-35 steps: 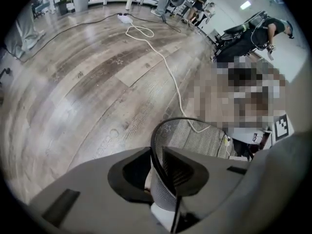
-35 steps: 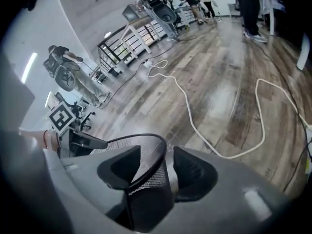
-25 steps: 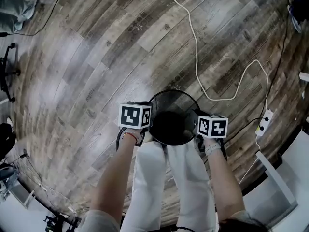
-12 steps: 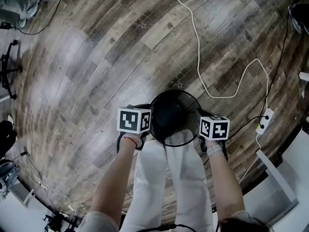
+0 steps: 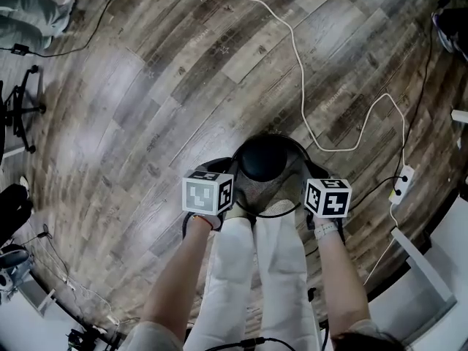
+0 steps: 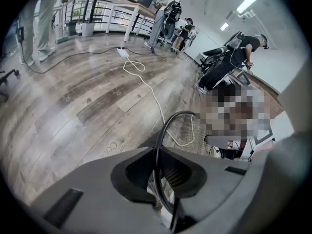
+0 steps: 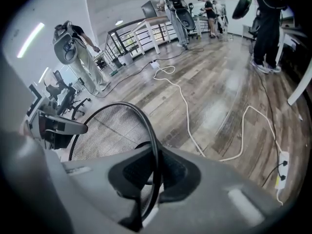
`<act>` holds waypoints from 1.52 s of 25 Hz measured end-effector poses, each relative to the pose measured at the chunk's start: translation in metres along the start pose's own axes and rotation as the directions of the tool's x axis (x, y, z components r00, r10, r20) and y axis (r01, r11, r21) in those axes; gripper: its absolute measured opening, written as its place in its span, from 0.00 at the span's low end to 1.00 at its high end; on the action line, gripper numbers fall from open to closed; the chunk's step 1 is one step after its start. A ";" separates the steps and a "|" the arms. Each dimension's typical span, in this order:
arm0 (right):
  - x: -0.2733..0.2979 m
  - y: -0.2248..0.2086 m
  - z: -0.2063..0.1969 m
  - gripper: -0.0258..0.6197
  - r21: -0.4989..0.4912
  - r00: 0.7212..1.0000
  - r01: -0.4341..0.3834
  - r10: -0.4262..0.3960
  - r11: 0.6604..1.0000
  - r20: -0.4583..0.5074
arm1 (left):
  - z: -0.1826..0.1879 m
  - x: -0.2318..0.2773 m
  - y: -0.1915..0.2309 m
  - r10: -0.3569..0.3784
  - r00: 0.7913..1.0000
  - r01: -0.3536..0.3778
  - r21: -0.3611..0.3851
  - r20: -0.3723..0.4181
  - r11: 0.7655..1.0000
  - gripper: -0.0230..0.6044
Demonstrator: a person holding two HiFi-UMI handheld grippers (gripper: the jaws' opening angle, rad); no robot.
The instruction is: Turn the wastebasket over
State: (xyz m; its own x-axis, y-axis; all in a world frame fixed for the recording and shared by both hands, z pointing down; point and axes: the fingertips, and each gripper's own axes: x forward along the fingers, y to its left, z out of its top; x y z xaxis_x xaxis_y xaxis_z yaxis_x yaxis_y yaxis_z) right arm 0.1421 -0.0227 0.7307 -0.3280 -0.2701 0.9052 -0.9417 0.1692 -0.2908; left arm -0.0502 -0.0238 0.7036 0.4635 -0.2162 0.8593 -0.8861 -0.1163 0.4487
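Observation:
The black wire-mesh wastebasket (image 5: 267,168) hangs off the wood floor in front of my legs, tilted, its dark round bottom turned away from me. My left gripper (image 5: 229,200) is shut on the thin black rim (image 6: 160,145) at the basket's left side. My right gripper (image 5: 301,199) is shut on the rim (image 7: 152,145) at the opposite side; its jaws have just closed onto the wire. In both gripper views the rim wire runs down between the pads, with mesh wall (image 7: 105,130) behind it.
A white cable (image 5: 300,72) snakes over the floor beyond the basket to a power strip (image 5: 401,183). A chair base (image 5: 22,108) stands at the left, and white furniture (image 5: 431,269) at the lower right. Other people stand farther off (image 6: 229,62).
Both grippers have risen with the basket. It sat upright with its open mouth facing me; now it is lifted and tipped, the bottom swung away.

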 end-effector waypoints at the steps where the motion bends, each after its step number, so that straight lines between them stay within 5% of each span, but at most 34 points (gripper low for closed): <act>1: -0.006 0.005 0.004 0.06 0.000 1.000 0.000 0.000 1.000 0.013 | 0.004 -0.008 -0.001 0.009 1.000 -0.009 0.011 0.013 1.000 0.10; 10: -0.059 0.051 0.044 0.06 -0.016 0.995 -0.014 0.016 1.000 0.101 | 0.037 -0.084 -0.007 0.058 0.992 -0.064 0.051 0.114 0.997 0.10; 19: -0.117 0.074 0.073 0.06 -0.044 0.994 -0.005 0.010 0.999 0.112 | 0.050 -0.141 -0.031 0.036 0.989 -0.036 0.000 0.145 0.999 0.10; 38: -0.285 0.115 0.110 0.07 0.024 0.975 0.005 -0.010 1.000 0.224 | 0.087 -0.284 -0.121 -0.041 0.978 0.021 0.097 0.206 0.995 0.10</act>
State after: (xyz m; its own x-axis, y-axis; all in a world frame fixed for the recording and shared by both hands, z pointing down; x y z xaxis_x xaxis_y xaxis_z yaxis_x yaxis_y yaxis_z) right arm 0.1193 -0.0306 0.4056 -0.3270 -0.4769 0.8158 -0.9448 0.1454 -0.2937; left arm -0.0743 -0.0321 0.3836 0.4899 -0.4061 0.7714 -0.8716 -0.2142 0.4409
